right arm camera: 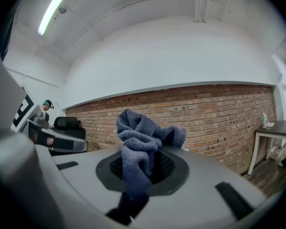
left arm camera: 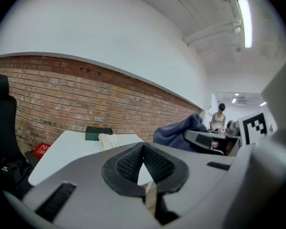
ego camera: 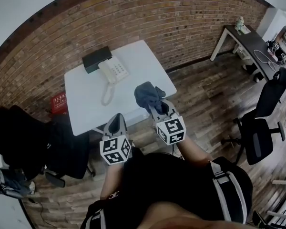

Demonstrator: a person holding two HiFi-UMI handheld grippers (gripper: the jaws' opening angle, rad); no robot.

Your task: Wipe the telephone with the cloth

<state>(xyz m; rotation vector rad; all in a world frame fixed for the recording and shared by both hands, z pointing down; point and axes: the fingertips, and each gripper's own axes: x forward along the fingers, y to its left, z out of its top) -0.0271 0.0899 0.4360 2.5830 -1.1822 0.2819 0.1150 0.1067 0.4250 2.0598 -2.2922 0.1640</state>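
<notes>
Progress: early going. The cloth [right arm camera: 144, 136] was in the right gripper [right arm camera: 142, 168] but had not reached the telephone [ego camera: 114, 70], and as far as I could judge the wiping itself had not begun.
Forearms: both were tucked in close to the body, with the two grippers side by side and pointing away towards the table [ego camera: 88, 111].
Left gripper [left arm camera: 143, 162]: it was the nearer and lower of the pair, at the near edge of the table. Its jaws were pressed together pad to pad with nothing between them, so it looked like a spare hand for now.
Right gripper: it was a touch farther out and to the right. Its jaws were clamped on the cloth, with a crumpled bunch standing above the pads and a tail hanging below them.
Cloth: dark blue-grey, it was carried in the air over the near right part of the table, well apart from the telephone.
Telephone: white, it sat untouched on the far left part of the table, keypad up, with its cord looping back towards the near side.
Box [ego camera: 97, 59]: dark, it lay just beyond the telephone at the far edge, with the brick wall [ego camera: 181, 18] behind it.
Left to do: by my reading, the right gripper had to carry the cloth forward and left to the telephone, and every stroke of the wiping remained.
</notes>
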